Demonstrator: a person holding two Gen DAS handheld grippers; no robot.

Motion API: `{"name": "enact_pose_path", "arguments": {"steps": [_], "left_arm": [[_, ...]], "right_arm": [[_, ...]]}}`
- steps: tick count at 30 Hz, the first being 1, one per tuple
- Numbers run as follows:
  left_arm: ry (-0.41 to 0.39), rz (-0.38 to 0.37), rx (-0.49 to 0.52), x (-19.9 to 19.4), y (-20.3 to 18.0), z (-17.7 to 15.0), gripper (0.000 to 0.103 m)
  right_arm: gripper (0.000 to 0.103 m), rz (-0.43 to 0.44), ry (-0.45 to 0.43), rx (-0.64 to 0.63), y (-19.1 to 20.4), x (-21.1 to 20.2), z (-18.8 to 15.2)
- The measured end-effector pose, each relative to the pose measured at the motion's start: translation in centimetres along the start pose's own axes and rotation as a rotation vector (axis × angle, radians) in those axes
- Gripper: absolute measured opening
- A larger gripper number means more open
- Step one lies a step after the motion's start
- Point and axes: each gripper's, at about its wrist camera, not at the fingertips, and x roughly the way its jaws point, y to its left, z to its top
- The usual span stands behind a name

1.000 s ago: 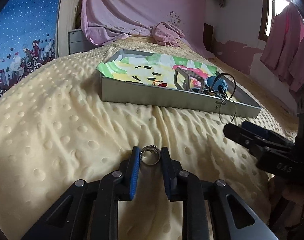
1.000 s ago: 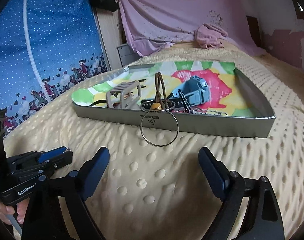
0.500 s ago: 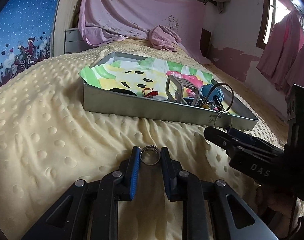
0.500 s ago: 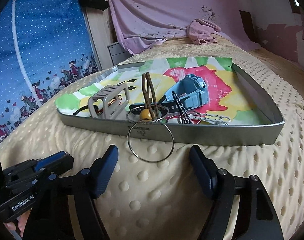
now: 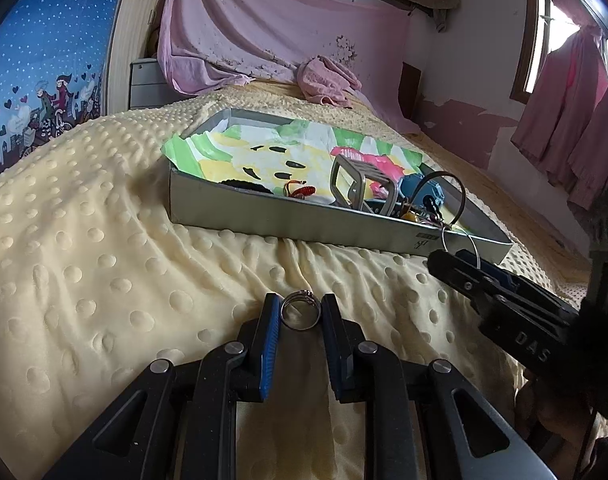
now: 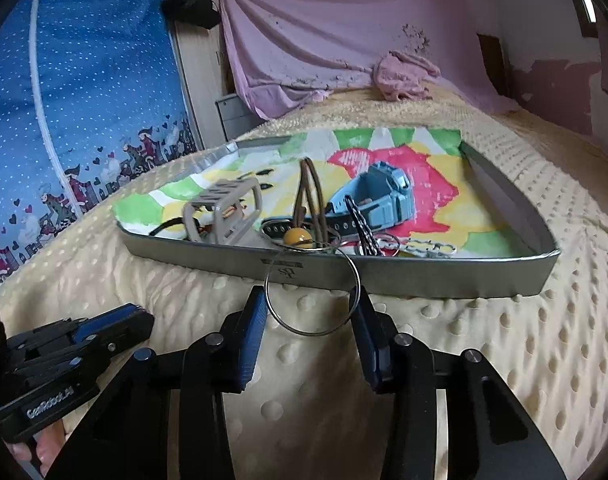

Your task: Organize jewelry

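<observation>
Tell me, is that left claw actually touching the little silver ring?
Touching. In the left wrist view, the small ring sits pinched between the left gripper; both blue pads press against its sides with no gap showing.

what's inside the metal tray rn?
The tray holds a colourful paper liner, a blue watch, a beige bracelet, a yellow bead and brown loops. A wire hoop hangs over its front wall. The liner hides the tray's floor.
</observation>
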Motion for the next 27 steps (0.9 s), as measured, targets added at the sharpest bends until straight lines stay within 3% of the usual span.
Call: {"name": "enact_pose_path", "arguments": {"steps": [3,4,5,20,27], "left_arm": [[-0.028,-0.014,0.008,-0.6,-0.2,0.2,0.020],[-0.034,-0.016,0.012,-0.8,-0.3,0.3,0.020],[-0.041,-0.018,0.016,-0.9,-0.4,0.4,0.020],[-0.038,-0.030,0.013,-0.5,-0.2,0.2,0.020],[-0.036,-0.030,0.012,-0.4,-0.2,0.2,0.020]], "right_arm": [[0.038,-0.010,-0.039,-0.024,0.4,-1.1,0.1],[0.025,-0.011,-0.048,-0.028,0.4,-1.4,0.2],[0.020,-0.014,-0.056,-0.031,0.4,-1.6,0.3],[0.020,0.028,-0.081,-0.003,-0.3,-2.5,0.3],[0.020,0.107,-0.089,0.112,-2.1,-3.0,0.0]]}}
